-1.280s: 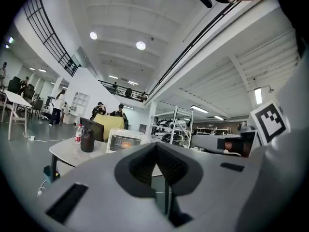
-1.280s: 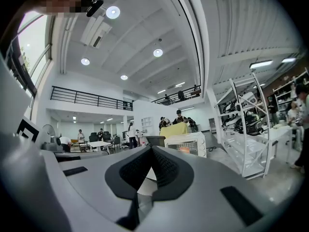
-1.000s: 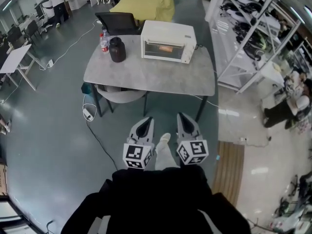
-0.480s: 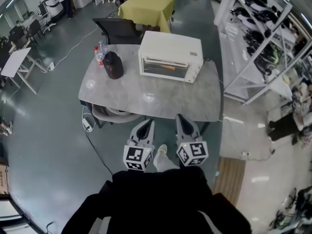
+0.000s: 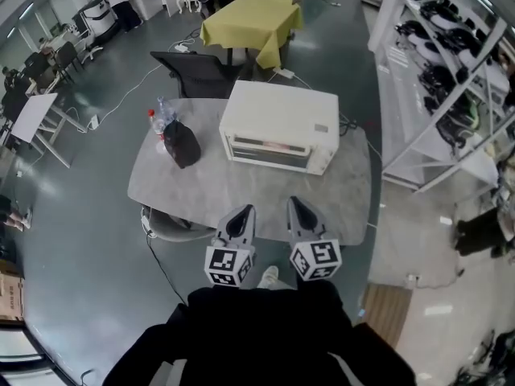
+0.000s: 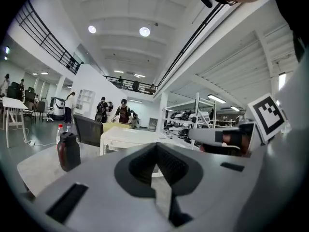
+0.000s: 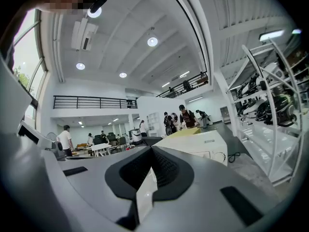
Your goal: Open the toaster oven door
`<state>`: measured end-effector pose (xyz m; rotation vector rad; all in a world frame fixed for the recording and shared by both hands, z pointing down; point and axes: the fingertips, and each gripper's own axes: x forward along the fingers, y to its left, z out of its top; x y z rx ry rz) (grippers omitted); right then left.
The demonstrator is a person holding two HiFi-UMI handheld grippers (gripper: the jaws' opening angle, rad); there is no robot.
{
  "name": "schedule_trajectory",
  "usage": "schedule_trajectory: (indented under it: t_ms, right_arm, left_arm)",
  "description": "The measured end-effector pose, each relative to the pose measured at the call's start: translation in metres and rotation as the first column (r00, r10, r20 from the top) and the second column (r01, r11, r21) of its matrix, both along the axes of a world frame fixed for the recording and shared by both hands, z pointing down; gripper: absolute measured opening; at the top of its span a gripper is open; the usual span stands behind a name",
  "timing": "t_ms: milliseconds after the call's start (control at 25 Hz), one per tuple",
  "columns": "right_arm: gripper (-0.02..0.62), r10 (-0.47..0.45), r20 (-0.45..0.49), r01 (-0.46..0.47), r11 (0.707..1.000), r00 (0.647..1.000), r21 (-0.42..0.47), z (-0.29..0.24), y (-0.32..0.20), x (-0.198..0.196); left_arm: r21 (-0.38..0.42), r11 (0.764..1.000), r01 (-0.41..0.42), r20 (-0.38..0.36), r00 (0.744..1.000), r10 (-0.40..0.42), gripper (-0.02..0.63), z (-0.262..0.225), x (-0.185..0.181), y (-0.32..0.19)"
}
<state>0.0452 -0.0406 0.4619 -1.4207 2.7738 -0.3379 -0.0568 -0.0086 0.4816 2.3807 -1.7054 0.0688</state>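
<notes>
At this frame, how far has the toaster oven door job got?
Done: nothing yet; the toaster oven door is shut. In hand: the left gripper and right gripper, both shut and empty, hang over the near edge of the table, short of the toaster oven. Left: reach the door, grip it and pull it open.

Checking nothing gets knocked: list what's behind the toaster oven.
A black chair stands beyond the grey table, a yellow-covered table farther back. The toaster oven hides its own rear and the tabletop right behind it.
</notes>
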Motion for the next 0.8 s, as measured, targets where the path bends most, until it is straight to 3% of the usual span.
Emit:
schedule_trajectory:
  t_ms: [440,800]
  right_arm:
    - [0.003,-0.02,0.007,0.021,0.998,1.0,-0.062,0.025,-0.075,0.011]
    - [0.003,0.029,-0.007,-0.029,0.993,1.0,-0.112,0.038,-0.12,0.007]
  left_arm:
    - [-0.022,0.999,0.04,0.015,0.999,-0.04,0.003,0.013,0.0,-0.076]
    - [-0.058,0.998,0.033,0.01,0.999,-0.033,0.003,0.021,-0.017,-0.124]
